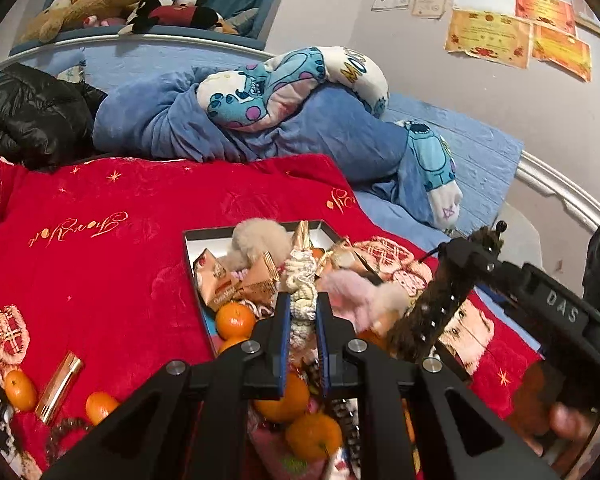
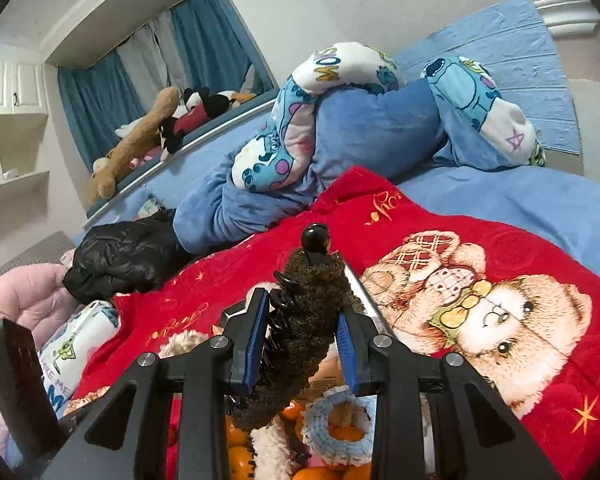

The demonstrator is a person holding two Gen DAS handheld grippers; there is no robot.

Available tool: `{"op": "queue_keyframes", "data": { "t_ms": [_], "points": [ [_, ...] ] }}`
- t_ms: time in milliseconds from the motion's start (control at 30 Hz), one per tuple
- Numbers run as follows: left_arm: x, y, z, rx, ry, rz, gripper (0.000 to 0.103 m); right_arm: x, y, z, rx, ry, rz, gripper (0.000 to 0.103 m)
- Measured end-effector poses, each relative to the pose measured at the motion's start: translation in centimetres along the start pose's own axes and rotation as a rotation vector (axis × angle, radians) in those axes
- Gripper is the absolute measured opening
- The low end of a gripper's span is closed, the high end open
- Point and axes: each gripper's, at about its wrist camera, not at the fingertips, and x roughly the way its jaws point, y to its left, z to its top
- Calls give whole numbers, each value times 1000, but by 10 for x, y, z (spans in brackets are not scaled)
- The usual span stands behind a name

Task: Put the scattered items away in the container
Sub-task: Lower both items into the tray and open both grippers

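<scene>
A shallow open box [image 1: 199,236] lies on the red blanket, filled with tangerines, snack packets and fluffy hair ties. My left gripper [image 1: 303,308] is shut on a cream knitted hair tie [image 1: 302,280] and holds it over the box. My right gripper [image 2: 302,328] is shut on a fuzzy brown hair claw clip [image 2: 308,320], also above the box; it shows in the left wrist view [image 1: 440,304] at the right. Below it lie tangerines [image 2: 236,456] and a blue-and-white knitted ring [image 2: 332,424].
Loose on the red blanket [image 1: 120,260] at lower left are two tangerines [image 1: 20,390], a gold tube [image 1: 60,386] and a dark beaded item [image 1: 66,430]. A blue quilt pile [image 1: 280,120] and black jacket [image 1: 32,116] lie behind.
</scene>
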Motion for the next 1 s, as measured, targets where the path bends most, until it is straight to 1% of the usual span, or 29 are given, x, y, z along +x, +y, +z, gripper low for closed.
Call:
{"op": "queue_keyframes", "data": {
  "t_ms": [33,133,167,267,400,467,533,667,767,1000],
  "points": [
    [3,1,1,1,2,3,12,5,0,-1,0,2,5,31],
    [15,4,0,6,12,14,12,17,1,-3,-11,5,-28,31],
    [20,7,0,1,16,19,12,21,0,-3,-5,13,-25,31],
    [35,12,-4,-12,37,28,12,36,-4,-6,36,55,6,31],
    [48,14,-12,-16,51,23,12,49,-4,-12,33,113,-11,31],
    [55,13,-18,-16,62,15,12,56,-7,-16,57,149,10,31],
    [60,10,-23,-12,71,20,13,60,-11,-19,75,167,10,31],
    [61,7,-26,-6,64,43,13,68,-23,-21,130,197,4,33],
    [60,8,-27,-8,68,47,13,71,-28,-24,150,201,3,34],
    [58,10,-28,-18,69,54,13,68,-21,-22,128,193,-18,36]
  ]
}}
